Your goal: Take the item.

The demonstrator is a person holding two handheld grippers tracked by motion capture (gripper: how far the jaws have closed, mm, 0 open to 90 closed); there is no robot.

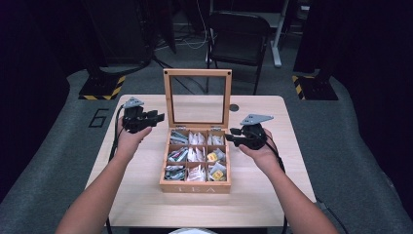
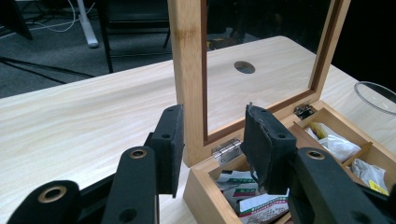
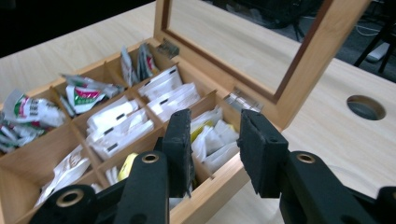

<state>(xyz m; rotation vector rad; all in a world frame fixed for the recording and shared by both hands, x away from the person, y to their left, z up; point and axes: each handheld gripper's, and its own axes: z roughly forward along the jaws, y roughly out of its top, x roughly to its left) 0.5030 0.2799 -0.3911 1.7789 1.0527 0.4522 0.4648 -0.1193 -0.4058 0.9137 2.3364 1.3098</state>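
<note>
Both the left gripper (image 1: 155, 117) and the right gripper (image 1: 233, 136) hover with jaws spread and empty beside the open tea box (image 1: 195, 187).

One wooden tea box (image 1: 195, 186) stands on one light wooden table (image 1: 253, 204). The box has one glass-paned lid (image 1: 197, 99), standing upright, and nine compartments in three rows of three. Each compartment holds several tea bag packets (image 3: 122, 126); their exact number cannot be told. Two hinges (image 2: 227, 150) join the lid to the box. Two grippers are in play, the left gripper (image 1: 157, 117) and the right gripper (image 1: 230, 137), each with two black jaws. One round hole (image 1: 234, 107) sits in the tabletop. One dark chair (image 1: 238, 34) stands behind the table.
</note>
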